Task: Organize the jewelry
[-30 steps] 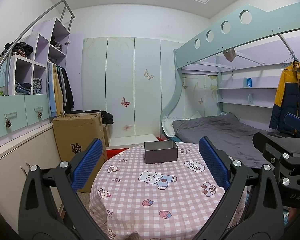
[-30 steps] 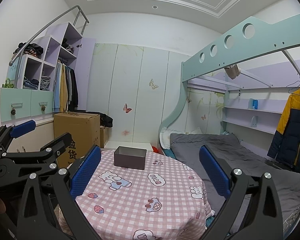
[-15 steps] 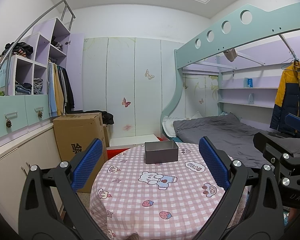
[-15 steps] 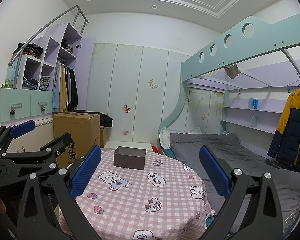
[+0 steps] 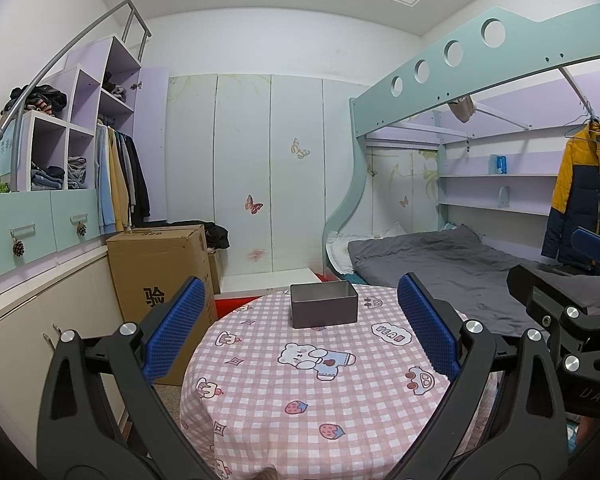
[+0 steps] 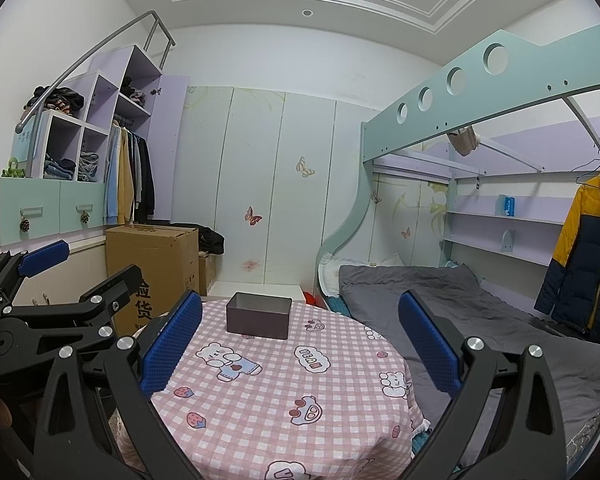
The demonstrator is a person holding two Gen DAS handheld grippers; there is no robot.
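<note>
Cardboard box (image 5: 160,268) stands on the floor at your far left, beside the round counter (image 5: 300,400) with its pink checked cloth. Your left tool (image 5: 300,328) hovers over the near part of that counter with its blue-padded fingers (image 5: 174,330) spread wide and nothing between them. Past it, on the far side of the counter, sits the grey open-topped tin (image 5: 323,305), upright and well apart from both tools; what it holds cannot be made out from either view. A cartoon bear print (image 5: 316,358) lies on the cloth between the tin and your tools. Your right tool (image 6: 300,344) is likewise held over the counter, its fingers (image 6: 430,346) wide apart and gripping nothing, with the tin (image 6: 259,316) ahead and slightly to its left. To the right of the counter lies the bed (image 6: 480,312) under a grey cover, and a yellow and navy jacket (image 6: 584,252) hangs at the far right.
</note>
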